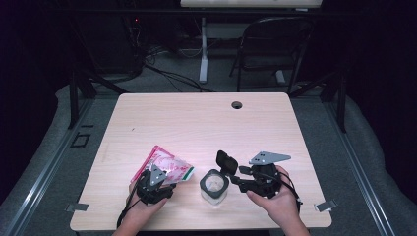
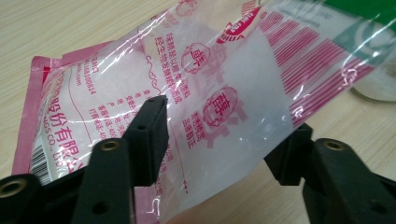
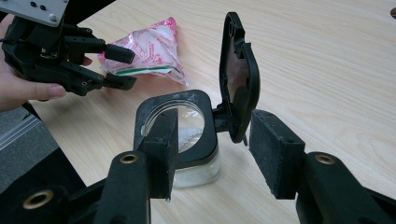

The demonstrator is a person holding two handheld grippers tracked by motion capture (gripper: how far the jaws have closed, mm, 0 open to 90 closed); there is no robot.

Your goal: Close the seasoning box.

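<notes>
the left gripper [image 2: 224, 135] has its two jaws spread wide around one pink and clear bag [image 2: 196, 93] of white powder. whether the jaws touch the bag is hard to tell. the bag lies at the near left of the table [image 1: 196, 118], and its far end lifts toward the jar. its top right corner is cut off in the left gripper view.

the right gripper [image 3: 215, 149] has its two jaws spread apart, holding nothing, just beside one glass jar [image 3: 196, 172] with a black rim. the jar's one black lid [image 3: 240, 79] stands flipped up. white powder sits inside the jar, partly hidden behind a jaw.
</notes>
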